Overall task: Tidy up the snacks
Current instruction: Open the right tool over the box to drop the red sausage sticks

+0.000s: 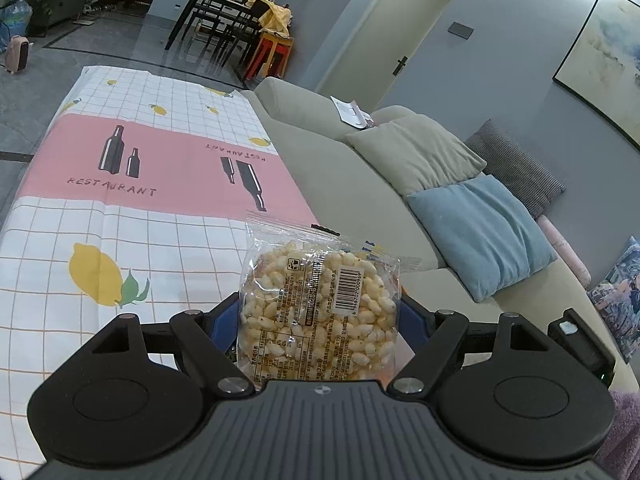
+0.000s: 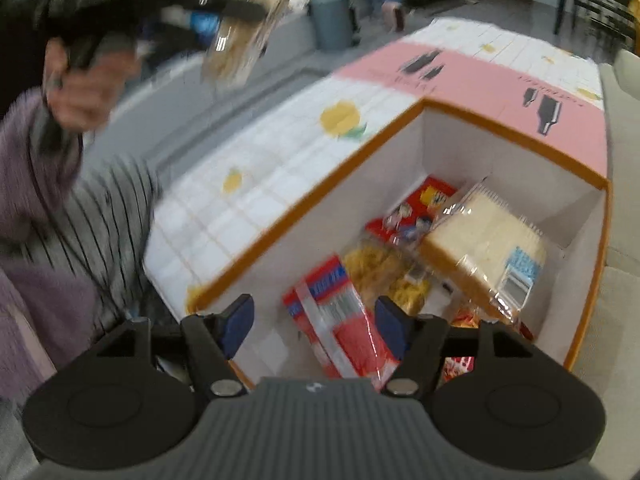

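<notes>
Popcorn bag [image 1: 320,304] clamped between left jaws.

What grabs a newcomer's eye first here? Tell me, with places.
The clear puffed-corn bag, held upright in the left claw above the lemon-print tablecloth. Then the orange-rimmed box under the open right claw, crowded with snacks: a red packet lies between the claw's fingers and wrapped bread leans at the right.

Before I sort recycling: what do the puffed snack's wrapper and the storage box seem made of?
Wrapper: apparently thin clear plastic film, glossy; the puffs show through, and its edge is crimped. Box: likely cardboard, matte white inside with an orange rim; the walls are flat and stiff.
</notes>
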A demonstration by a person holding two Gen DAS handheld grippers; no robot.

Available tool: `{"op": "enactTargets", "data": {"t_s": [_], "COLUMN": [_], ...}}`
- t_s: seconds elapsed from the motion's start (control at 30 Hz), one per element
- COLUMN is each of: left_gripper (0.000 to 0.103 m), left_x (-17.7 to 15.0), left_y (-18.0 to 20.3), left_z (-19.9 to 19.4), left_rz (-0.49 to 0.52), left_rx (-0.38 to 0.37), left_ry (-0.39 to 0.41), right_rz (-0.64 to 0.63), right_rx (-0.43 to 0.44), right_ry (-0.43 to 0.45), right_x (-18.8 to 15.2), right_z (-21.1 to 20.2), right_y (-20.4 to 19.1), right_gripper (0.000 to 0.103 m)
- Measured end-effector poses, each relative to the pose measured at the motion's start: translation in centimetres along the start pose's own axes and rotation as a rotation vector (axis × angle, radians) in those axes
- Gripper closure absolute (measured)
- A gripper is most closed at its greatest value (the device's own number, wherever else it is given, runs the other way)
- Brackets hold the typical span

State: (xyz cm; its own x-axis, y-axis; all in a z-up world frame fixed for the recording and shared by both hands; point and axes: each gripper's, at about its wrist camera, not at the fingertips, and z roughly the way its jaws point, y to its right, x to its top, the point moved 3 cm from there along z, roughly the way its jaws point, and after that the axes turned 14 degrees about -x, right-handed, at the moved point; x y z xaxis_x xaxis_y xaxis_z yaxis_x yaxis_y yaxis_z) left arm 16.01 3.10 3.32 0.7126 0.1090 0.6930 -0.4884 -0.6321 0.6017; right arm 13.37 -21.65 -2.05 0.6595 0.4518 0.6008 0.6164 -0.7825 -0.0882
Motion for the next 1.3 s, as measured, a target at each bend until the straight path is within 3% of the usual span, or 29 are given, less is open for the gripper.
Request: {"op": "enactTargets", "data": {"t_s": [0.03, 0.07, 0.17, 0.23, 0.37, 0.6, 0.7, 0.87, 1.17, 1.3], "left_gripper": [0.012, 0.012, 0.012, 0.012, 0.012, 0.012, 0.012, 0.012, 0.012, 0.012], "left_x": [0.0, 0.0, -0.1, -0.3, -0.6, -0.9, -1.0, -1.0, -2.4, -4.3], "left_y": [0.0, 0.0, 0.3, 0.5, 1.0, 1.5, 2.1, 3.2, 4.8, 5.0], "left_z": [0.0, 0.0, 0.2, 0.4, 0.5, 0.0, 0.3, 0.6, 3.3, 5.4], "left_rz": [0.0, 0.001, 0.005, 0.004, 0.024, 0.011, 0.034, 0.059, -0.007, -0.019], "left_rx": [-0.002, -0.003, -0.007, -0.01, -0.008, -0.036, -0.03, -0.031, -0.059, -0.039], "left_ry": [-0.002, -0.003, -0.006, -0.01, -0.024, -0.013, -0.023, -0.036, -0.043, -0.095], "right_rz": [0.039, 0.068, 0.11, 0.126, 0.2, 0.204, 0.252, 0.507, 0.532, 0.564], "right_rx": [-0.001, -0.014, -0.123, -0.199, -0.209, -0.068, -0.091, -0.167, -0.564, -0.654], "right_ry": [0.013, 0.018, -0.035, -0.126, -0.276, -0.32, -0.328, -0.107, 0.114, 0.226], "right_x": [0.1, 0.2, 0.2, -0.1, -1.2, -1.9, -2.2, -2.3, -2.5, -3.0], "right_z": [-0.2, -0.2, 0.8, 2.5, 5.7, 6.1, 6.6, 2.5, -4.1, -6.3], "right_y": [0.4, 0.7, 1.2, 1.5, 1.9, -1.6, -2.1, -0.3, 0.0, 0.9], "right_gripper": [0.04, 0.049, 0.097, 0.099, 0.1, 0.103, 0.103, 0.1, 0.098, 0.098]}}
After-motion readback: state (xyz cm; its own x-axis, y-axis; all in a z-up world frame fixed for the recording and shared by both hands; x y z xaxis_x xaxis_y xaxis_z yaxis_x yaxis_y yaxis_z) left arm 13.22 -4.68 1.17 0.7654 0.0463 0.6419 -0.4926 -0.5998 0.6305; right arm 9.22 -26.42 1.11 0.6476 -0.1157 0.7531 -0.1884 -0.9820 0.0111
